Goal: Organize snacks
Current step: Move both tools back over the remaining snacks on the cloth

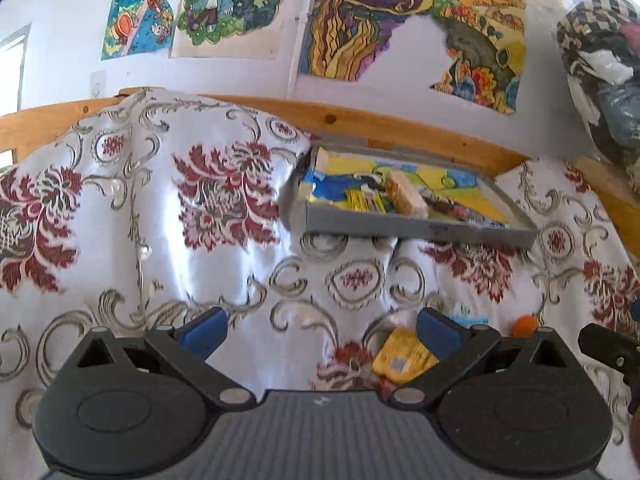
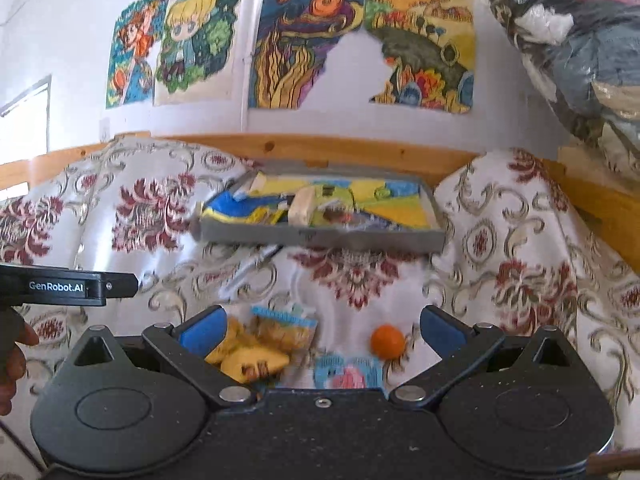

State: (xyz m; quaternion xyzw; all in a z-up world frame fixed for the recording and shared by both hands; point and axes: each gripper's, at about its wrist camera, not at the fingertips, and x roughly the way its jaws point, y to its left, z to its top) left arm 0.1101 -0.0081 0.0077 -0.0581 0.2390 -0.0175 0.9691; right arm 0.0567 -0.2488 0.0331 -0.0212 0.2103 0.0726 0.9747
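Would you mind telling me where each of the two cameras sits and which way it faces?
Left wrist: on the left gripper, open, facing the grey tray and wall drawings; the right gripper's edge shows at right.
Right wrist: on the right gripper, open, facing the same way; the left gripper's body and a hand show at left.
Shared: tray, orange ball, yellow snack packet, floral cloth.

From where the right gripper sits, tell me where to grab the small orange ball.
Judging by the right wrist view, close across the orange ball's widest middle, coming down from above. It is round and lies alone on the floral cloth, apart from the packets, so any sideways push would likely roll it. The right gripper is open.
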